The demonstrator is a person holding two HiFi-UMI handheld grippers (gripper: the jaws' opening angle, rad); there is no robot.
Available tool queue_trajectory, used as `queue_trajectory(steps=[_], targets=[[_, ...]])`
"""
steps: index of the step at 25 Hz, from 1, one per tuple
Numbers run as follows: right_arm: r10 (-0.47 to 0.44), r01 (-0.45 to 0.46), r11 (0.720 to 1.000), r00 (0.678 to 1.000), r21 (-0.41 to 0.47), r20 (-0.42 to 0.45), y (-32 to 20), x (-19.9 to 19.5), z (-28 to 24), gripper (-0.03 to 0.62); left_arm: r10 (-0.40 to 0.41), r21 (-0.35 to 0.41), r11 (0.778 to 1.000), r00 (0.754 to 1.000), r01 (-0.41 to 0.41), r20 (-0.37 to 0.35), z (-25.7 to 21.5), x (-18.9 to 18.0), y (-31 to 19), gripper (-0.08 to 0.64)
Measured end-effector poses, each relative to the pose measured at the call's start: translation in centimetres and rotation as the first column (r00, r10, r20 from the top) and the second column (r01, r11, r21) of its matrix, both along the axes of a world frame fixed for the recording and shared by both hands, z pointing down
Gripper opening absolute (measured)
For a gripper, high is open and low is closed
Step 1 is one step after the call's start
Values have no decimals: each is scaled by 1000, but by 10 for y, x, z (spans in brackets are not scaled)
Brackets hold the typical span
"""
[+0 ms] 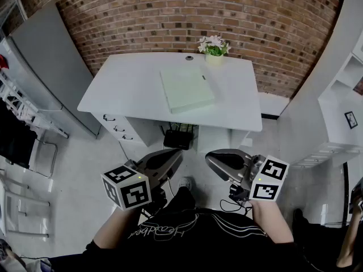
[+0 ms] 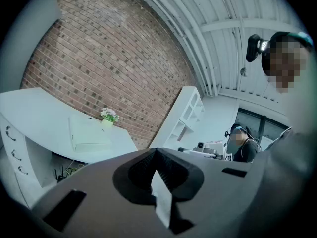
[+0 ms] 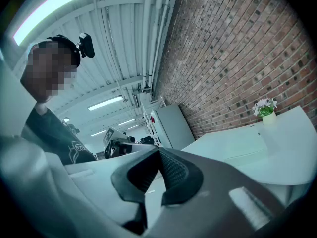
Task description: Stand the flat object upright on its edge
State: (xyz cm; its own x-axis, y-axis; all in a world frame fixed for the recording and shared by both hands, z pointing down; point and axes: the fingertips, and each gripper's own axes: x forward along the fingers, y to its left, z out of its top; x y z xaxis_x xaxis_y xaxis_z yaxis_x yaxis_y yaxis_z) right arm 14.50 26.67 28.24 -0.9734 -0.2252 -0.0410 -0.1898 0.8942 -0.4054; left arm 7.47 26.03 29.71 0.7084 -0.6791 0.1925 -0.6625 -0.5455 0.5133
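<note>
Brick wall behind a white desk (image 1: 113,95). The flat object (image 1: 187,89) lies face-down at its centre. It looks stiff, light and smooth (probably slippery), so take it by a long edge. Left gripper (image 1: 170,161) and right gripper (image 1: 218,163): jaws pressed together, empty, well apart from the desk.

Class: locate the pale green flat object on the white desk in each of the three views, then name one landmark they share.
Head view: the flat object lies upper centre, on the desk.
Left gripper view: left of centre, below the middle.
Right gripper view: right side, just below the middle.
Shared landmark: the flower pot just beyond it.
</note>
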Motion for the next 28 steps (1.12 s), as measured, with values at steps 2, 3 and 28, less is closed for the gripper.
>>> queue_trajectory(steps=[2,3,28], targets=[[-1,1,1000,1000,12,-7,4,0,-3,5,7,1,1000,1000,-7,-21,-4,0,4,2],[0,0,1000,1000,15,-10,6,0,-4,5,8,3,1000,1000,-8,-27,-7,-1,6,2],[16,-27,987,998,-160,-67,-88,-41,59,6,-5,-168,986,994,-13,-106,49,-54,-93,2]])
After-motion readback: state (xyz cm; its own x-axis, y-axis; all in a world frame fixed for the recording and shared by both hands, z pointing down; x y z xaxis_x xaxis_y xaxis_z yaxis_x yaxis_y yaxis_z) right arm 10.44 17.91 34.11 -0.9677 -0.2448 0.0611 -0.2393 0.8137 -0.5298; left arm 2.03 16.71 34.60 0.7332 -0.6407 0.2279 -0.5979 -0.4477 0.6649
